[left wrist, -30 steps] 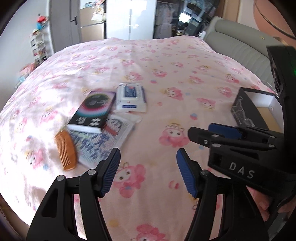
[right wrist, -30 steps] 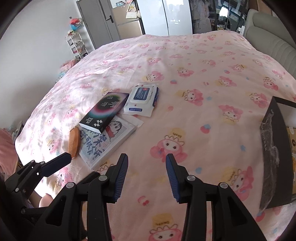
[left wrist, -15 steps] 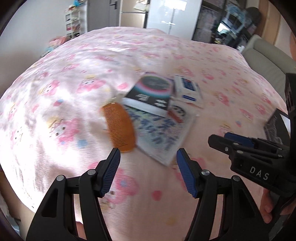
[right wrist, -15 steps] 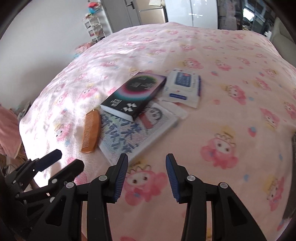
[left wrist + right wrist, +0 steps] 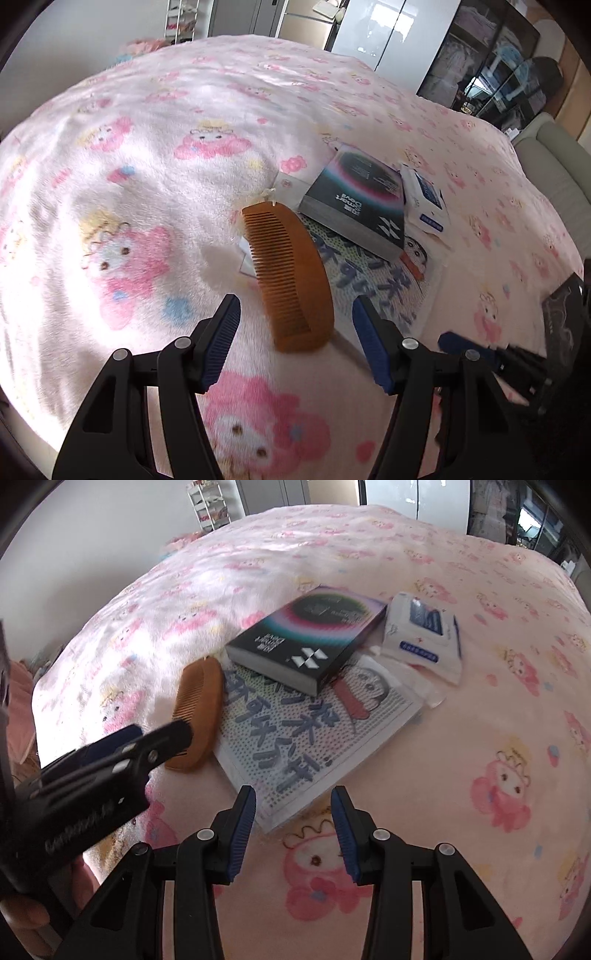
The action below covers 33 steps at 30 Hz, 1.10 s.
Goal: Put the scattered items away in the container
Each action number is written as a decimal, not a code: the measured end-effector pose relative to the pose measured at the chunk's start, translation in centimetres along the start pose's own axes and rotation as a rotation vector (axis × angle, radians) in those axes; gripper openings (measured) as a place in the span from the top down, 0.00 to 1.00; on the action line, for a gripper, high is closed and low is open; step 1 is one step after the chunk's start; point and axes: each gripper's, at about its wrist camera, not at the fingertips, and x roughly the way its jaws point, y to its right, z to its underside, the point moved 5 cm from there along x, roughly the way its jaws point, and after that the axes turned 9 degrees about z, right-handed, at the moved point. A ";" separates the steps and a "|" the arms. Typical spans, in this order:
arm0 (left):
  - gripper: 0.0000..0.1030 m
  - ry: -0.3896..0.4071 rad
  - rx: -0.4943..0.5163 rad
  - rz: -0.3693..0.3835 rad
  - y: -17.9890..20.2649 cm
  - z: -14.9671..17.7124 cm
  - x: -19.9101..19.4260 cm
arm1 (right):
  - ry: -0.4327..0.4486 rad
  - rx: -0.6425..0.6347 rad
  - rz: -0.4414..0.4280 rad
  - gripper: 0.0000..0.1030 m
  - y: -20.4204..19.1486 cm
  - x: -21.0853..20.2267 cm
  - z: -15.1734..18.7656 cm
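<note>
An orange comb (image 5: 291,273) lies flat on the pink bedspread, its near end between the open fingers of my left gripper (image 5: 295,328), which hovers just above it. A black box (image 5: 354,203) rests partly on a flat cartoon-print packet (image 5: 373,280), with a white wet-wipe pack (image 5: 424,199) beside it. In the right wrist view the comb (image 5: 201,705), box (image 5: 310,638), packet (image 5: 314,731) and wipes (image 5: 421,638) show again. My right gripper (image 5: 293,812) is open and empty over the packet's near corner. The left gripper (image 5: 122,746) reaches in over the comb. The black container (image 5: 565,317) is at the right edge.
The bed's pink cartoon blanket (image 5: 147,155) fills both views and drops off at the left edge (image 5: 48,686). A grey headboard (image 5: 557,173) stands at the right. Cabinets and a shelf rack (image 5: 208,506) stand beyond the bed.
Both grippers moved left and closer to the scattered items. My left gripper came down over the comb. The container slid to the right edge of view.
</note>
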 end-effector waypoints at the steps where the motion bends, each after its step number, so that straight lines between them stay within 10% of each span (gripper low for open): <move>1: 0.37 -0.008 -0.012 0.014 -0.3 0.0 0.4 | 0.000 -0.003 -0.004 0.63 -0.2 0.3 0.0; 10: 0.45 -0.034 -0.085 0.063 -1.9 0.8 1.5 | -0.004 -0.055 -0.023 0.63 -3.0 2.3 -0.6; 23: 0.82 -0.075 -0.098 0.192 -0.1 2.2 1.4 | -0.006 -0.076 0.033 0.63 -2.0 1.9 -0.3; 33: 0.82 -0.054 -0.194 0.179 -2.6 0.8 0.9 | 0.027 -0.060 -0.087 0.63 -2.4 0.6 -2.7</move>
